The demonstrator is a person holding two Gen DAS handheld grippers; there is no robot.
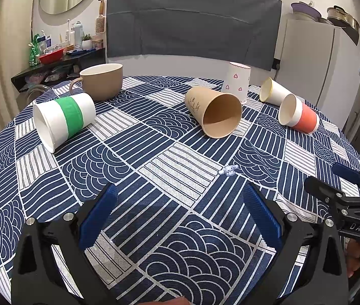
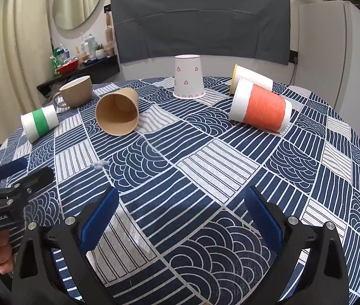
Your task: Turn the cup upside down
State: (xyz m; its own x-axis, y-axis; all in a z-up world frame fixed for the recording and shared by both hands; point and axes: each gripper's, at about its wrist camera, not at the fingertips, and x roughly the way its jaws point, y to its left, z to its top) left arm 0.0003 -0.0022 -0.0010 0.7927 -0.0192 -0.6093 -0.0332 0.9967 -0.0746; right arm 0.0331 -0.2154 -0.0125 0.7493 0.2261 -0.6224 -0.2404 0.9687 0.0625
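Several paper cups lie on their sides on the blue patterned tablecloth (image 1: 169,167): a white cup with a green band (image 1: 63,120) (image 2: 39,123), a brown cup (image 1: 214,111) (image 2: 117,114), an orange-banded cup (image 1: 298,114) (image 2: 261,108) and a yellow-rimmed white cup (image 1: 274,92) (image 2: 252,77). A white cup with pink hearts (image 1: 237,81) (image 2: 188,77) stands upside down at the back. A tan mug (image 1: 101,81) (image 2: 76,91) stands upright. My left gripper (image 1: 180,195) (image 2: 25,170) is open and empty near the front edge. My right gripper (image 2: 182,198) (image 1: 332,178) is open and empty beside it.
A small clear trinket (image 1: 228,170) (image 2: 100,164) lies on the cloth ahead of the grippers. A dark shelf with bottles and a red bowl (image 1: 51,56) stands back left. A white fridge (image 1: 319,61) stands back right. A grey cloth (image 1: 192,23) hangs behind the table.
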